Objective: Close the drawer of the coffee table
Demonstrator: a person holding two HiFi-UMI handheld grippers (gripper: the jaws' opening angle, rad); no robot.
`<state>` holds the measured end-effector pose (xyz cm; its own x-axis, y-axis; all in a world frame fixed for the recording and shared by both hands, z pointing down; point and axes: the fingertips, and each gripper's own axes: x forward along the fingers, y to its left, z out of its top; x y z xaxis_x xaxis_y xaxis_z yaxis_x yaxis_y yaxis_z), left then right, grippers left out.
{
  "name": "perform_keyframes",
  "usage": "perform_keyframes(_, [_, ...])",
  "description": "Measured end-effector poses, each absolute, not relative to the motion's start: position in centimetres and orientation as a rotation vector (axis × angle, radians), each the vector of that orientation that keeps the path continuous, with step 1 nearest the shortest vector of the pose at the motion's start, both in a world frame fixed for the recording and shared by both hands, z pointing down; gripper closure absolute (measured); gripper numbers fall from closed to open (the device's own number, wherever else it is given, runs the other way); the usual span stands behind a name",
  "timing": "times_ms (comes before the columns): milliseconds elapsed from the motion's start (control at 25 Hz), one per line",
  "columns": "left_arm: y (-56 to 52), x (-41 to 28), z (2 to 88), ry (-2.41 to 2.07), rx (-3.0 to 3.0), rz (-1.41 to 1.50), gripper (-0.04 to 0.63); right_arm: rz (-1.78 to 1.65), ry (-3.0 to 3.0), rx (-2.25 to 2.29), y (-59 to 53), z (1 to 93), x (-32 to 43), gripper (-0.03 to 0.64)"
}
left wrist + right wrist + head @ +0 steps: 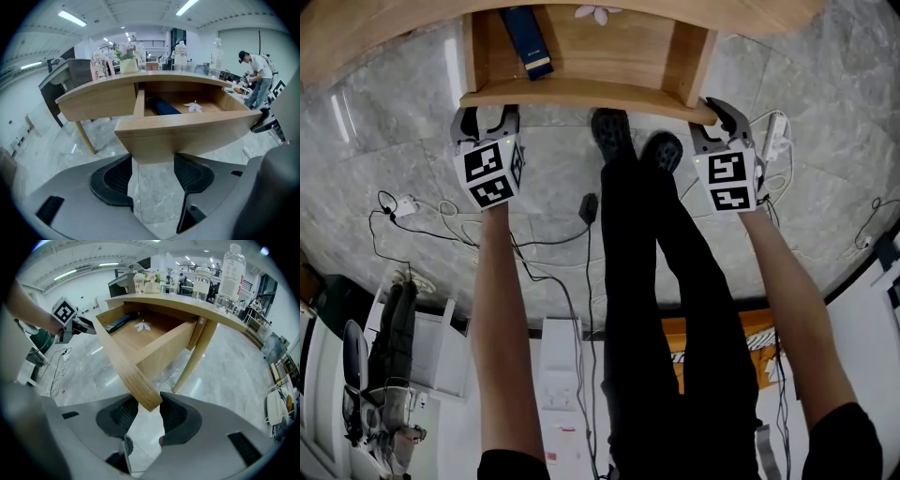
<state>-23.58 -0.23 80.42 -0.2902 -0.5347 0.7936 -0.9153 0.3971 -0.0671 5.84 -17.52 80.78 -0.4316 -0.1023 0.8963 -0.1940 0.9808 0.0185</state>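
The drawer (581,92) sticks out of the counter (93,101), not pushed in yet. The left gripper (487,118) has its fingers apart at the drawer's front. The right gripper (715,120) fingers pinch its corner.

Drawer open under the table.
The drawer (581,92) is a shallow box of pale wood, pulled well out from beneath the table (96,101) and sitting level, so its inside shows from above. Its front board (123,363) is plain and thick and runs wider than the box behind it, overhanging the side walls at both ends. The table is of the same pale wood, with a thin top that reaches past the drawer's opening on both sides. It stands on a grey marbled floor (225,380). One slim, slanted leg (194,359) stands just beside the drawer's right side wall.
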Motion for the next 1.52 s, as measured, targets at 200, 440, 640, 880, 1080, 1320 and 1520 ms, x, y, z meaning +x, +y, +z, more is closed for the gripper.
perform_keyframes(200, [-0.2,-23.7,79.6,-1.953,1.236,0.702,0.333,0.1,-2.019,0.22,-18.0,79.9,5.9,0.472])
perform_keyframes(440, [-1.0,-24.9,79.0,-1.973,1.224,0.675,0.336,0.099,-2.025,0.258,-19.0,79.3,4.6,0.472])
perform_keyframes(640, [-2.6,-25.6,79.0,-1.982,1.23,0.665,0.336,0.092,-2.031,0.278,-20.6,79.3,3.9,0.472])
perform_keyframes(880, [-4.4,-26.8,78.9,-1.988,1.247,0.65,0.339,0.076,-2.043,0.297,-22.4,79.1,2.8,0.472])
perform_keyframes(1080, [-6.1,-27.9,78.9,-1.995,1.254,0.642,0.339,0.076,-2.043,0.327,-24.0,79.1,1.8,0.472])
perform_keyframes(1320, [-7.8,-29.1,78.9,-1.999,1.265,0.629,0.339,0.059,-2.054,0.36,-25.6,78.8,0.6,0.472])
perform_keyframes(1520, [-9.2,-29.7,78.9,-2.013,1.269,0.623,0.339,0.048,-2.066,0.372,-26.9,78.9,0.0,0.471])
